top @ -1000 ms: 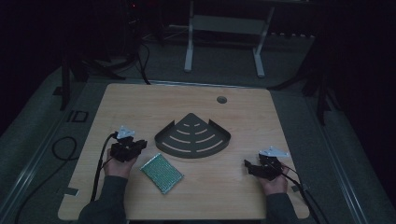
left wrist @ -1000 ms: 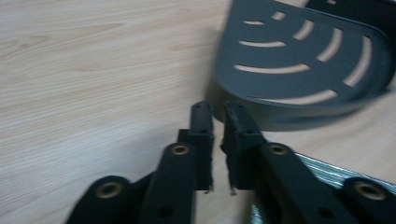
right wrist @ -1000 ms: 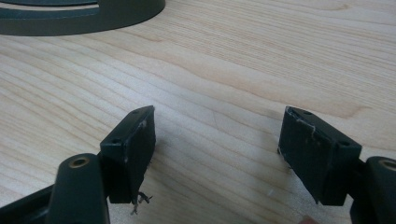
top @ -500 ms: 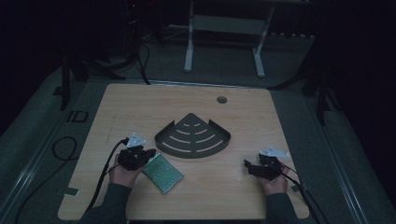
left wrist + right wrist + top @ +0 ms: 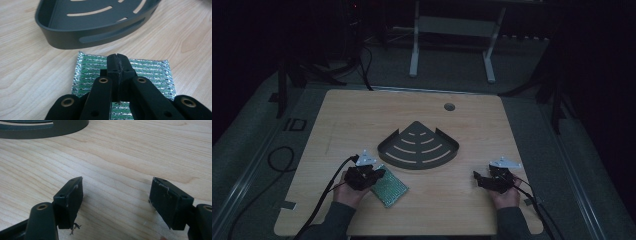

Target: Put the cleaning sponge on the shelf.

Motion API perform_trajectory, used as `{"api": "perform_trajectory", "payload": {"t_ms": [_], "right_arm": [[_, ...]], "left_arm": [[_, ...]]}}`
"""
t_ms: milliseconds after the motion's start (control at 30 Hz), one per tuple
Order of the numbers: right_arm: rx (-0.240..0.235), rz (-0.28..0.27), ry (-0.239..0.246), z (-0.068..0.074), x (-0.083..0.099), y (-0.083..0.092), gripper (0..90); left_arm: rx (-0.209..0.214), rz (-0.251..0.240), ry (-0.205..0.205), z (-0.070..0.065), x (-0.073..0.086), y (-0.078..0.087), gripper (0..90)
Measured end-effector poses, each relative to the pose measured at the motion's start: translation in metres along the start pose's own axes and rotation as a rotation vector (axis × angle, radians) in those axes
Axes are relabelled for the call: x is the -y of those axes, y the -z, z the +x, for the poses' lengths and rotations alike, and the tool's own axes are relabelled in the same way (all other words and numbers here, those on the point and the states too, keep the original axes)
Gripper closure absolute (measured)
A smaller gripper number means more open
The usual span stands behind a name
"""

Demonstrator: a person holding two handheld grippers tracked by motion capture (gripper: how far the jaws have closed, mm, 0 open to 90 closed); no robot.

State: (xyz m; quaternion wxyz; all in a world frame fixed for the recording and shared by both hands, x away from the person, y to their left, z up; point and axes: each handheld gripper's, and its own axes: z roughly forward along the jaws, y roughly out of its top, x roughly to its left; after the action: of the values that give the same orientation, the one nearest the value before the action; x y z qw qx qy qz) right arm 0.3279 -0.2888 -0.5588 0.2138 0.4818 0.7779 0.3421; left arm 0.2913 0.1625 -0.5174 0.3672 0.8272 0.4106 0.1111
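Both grippers are chunky black things. The left gripper (image 5: 117, 61) has brass-coloured rivets on its linkage arms and small screw holes in the pads. The right gripper (image 5: 116, 202) has scuffed, frayed pad edges. Each carries a grey three-cornered plate and trails a black cable; sleeves look dark grey.

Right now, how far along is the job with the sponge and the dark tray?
Early stage. Done: the left gripper has reached the green sponge, its jaws shut over it; whether it pinches the sponge is unclear. The tray holds nothing. Left: putting the sponge in. The right gripper rests open.
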Motion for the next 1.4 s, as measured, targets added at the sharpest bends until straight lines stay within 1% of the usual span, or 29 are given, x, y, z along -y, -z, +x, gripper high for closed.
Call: {"api": "perform_trajectory", "payload": {"t_ms": [100,200,367,433,467,533,600,733,1033,1233,1400], "right_arm": [[0.0,0.0,-0.001,0.0,0.0,0.0,26.3],[0.0,0.0,0.0,0.0,0.0,0.0,26.3],[0.0,0.0,0.001,0.0,0.0,0.0,26.3],[0.0,0.001,0.001,0.0,0.0,0.0,26.3],[0.0,0.001,0.001,0.0,0.0,0.0,26.3],[0.0,0.001,0.001,0.0,0.0,0.0,26.3],[0.0,0.0,0.001,0.0,0.0,0.0,26.3],[0.0,0.001,0.001,0.0,0.0,0.0,26.2],[-0.002,0.001,0.002,0.0,0.0,0.0,26.1],[-0.002,0.0,0.001,0.0,0.0,0.0,26.1],[-0.002,0.0,0.0,0.0,0.0,0.0,26.1]], "left_arm": [[0.008,0.007,-0.012,-0.004,0.001,-0.001,89.9],[0.009,0.022,-0.036,-0.006,0.003,-0.002,89.9],[0.016,0.037,-0.04,-0.006,0.005,-0.004,89.9],[0.016,0.039,-0.037,-0.005,0.006,-0.004,89.9],[0.014,0.046,-0.029,-0.004,0.006,-0.005,89.9],[0.004,0.056,-0.02,-0.003,0.007,-0.007,89.9],[0.005,0.063,-0.018,-0.001,0.008,-0.008,89.9],[-0.007,0.079,-0.015,0.001,0.009,-0.011,90.0],[-0.013,0.084,-0.003,0.005,0.01,-0.01,89.9],[-0.032,0.081,0.023,0.012,0.012,-0.007,89.9],[-0.048,0.083,0.034,0.018,0.012,-0.006,89.9]]}}
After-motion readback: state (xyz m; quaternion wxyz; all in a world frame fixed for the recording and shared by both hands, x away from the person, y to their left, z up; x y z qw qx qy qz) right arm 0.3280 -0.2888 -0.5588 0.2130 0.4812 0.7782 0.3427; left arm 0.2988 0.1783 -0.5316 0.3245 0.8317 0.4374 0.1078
